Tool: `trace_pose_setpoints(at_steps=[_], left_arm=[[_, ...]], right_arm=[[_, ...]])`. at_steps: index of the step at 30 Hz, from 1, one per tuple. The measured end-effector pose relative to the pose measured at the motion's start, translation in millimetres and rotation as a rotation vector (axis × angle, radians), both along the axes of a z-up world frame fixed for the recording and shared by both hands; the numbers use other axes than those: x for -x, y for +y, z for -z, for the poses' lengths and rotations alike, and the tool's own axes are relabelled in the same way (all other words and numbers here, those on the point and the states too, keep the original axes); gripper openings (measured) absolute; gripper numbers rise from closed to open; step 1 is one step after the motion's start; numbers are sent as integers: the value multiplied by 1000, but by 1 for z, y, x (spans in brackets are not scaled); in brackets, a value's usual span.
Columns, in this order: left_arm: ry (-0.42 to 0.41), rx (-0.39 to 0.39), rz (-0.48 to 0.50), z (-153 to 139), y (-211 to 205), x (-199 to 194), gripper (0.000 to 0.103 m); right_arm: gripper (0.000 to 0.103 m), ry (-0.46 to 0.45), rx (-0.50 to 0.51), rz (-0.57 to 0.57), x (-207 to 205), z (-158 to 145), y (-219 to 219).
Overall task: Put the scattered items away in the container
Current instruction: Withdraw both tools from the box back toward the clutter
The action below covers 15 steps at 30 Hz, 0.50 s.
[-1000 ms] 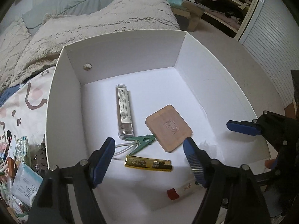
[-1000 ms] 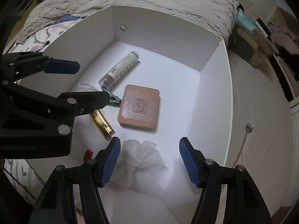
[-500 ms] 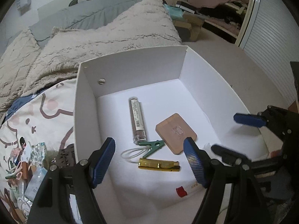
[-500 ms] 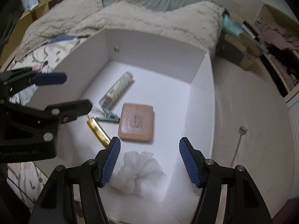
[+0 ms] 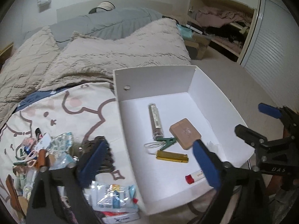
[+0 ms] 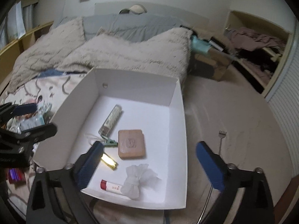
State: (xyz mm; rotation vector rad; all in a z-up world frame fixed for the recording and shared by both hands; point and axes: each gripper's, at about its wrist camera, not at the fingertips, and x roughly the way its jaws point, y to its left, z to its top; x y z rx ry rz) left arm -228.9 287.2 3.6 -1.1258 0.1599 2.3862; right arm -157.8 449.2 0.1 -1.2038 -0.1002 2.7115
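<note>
A white open box (image 5: 155,78) (image 6: 179,112) sits on the bed. Inside lie a clear tube (image 5: 156,120) (image 6: 111,120), a tan square block (image 5: 185,133) (image 6: 131,143), a green clip (image 5: 166,141), a gold bar (image 5: 172,156) (image 6: 109,161), a red-capped stick (image 5: 194,176) (image 6: 110,185) and a crumpled white tissue (image 6: 138,177). My left gripper (image 5: 149,165) is open and empty above the box's left wall. My right gripper (image 6: 149,166) is open and empty above the box's near edge. Scattered items (image 5: 46,149) lie on the cartoon sheet left of the box, with a black claw clip (image 5: 101,153).
A beige blanket (image 5: 112,56) and grey pillows lie behind the box. Beige floor (image 6: 233,121) with a back scratcher (image 6: 221,136) is to the right. A closet with clothes (image 6: 257,43) stands at the far right. Packets (image 5: 114,199) lie near the box's front left corner.
Both grippers have pulled back and up from the box. The left gripper has swung left, and the pile of scattered items has come into its view.
</note>
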Motion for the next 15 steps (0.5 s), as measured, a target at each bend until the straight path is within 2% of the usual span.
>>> trace_pose_setpoints(at_steps=[2,8,15], left_arm=[[24,-5,-9,-5,-10,-4,103],[84,1,-29,-13,-36,-15,103],[145,-26,-47,-22,-66,-29,103]], right_arm=[[103,32,-1,20,-5,-5,-4],[103,108,-4,47,-22,-13,-20],[103,179,10,68,-41,-18,-37]])
